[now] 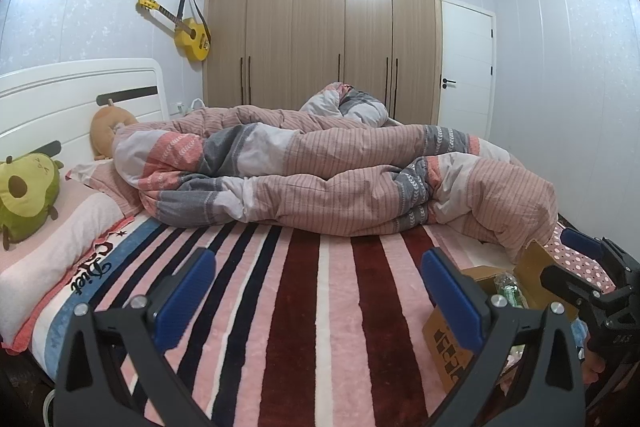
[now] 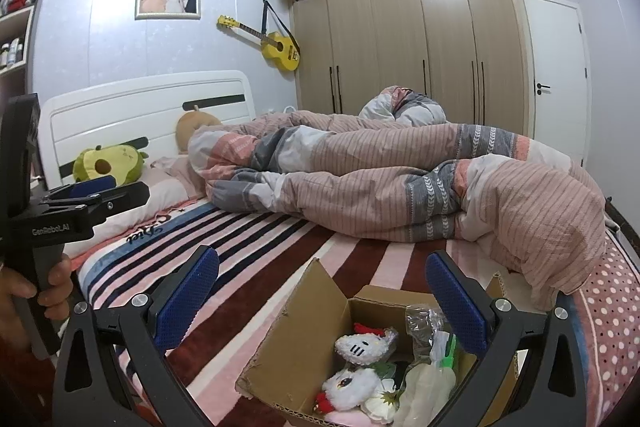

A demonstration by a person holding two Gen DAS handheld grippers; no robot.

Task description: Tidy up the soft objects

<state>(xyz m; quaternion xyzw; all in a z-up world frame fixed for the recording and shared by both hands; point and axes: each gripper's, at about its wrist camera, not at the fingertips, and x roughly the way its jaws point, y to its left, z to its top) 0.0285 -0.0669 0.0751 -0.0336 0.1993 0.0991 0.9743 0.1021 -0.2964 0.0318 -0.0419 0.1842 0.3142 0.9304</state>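
Left wrist view
- Left gripper [image 1: 316,291]: fingers spread wide apart, holding nothing, poised over the striped blanket [image 1: 304,307] on the bed.
- Duvet [image 1: 340,167]: lies rumpled in long rolls across the middle of the bed. Judged bulky, limp and fairly light; it will sag and trail, so a pinch on a bunched fold or corner should hold better than a flat panel.
- Avocado plush [image 1: 26,195]: sits on the pillow [image 1: 68,247] by the headboard, well apart from the fingers. Probably light and squashy; its rounded edge offers the best hold.
- Brown plush [image 1: 106,127]: half hidden behind the duvet's end.
- Right gripper [image 1: 588,259]: seen at the right edge, beside a cardboard box [image 1: 448,339].

Right wrist view
- Right gripper [image 2: 322,287]: fingers wide apart and empty, hovering above the open cardboard box [image 2: 304,339] on the bed's near edge.
- White plush toys [image 2: 356,367]: lie in the box, mixed with crinkled plastic bags [image 2: 424,323]. Likely light and compressible; take them by the body, not the small red trim.
- In the way: the raised box flap [image 2: 316,291] and the slippery bags crowd the toys; the duvet [image 2: 400,179] overhangs near the box's far side.
- Left gripper [image 2: 92,187]: at the left edge; its opening cannot be read from here.
- Avocado plush [image 2: 108,165]: near the headboard [image 2: 140,111].
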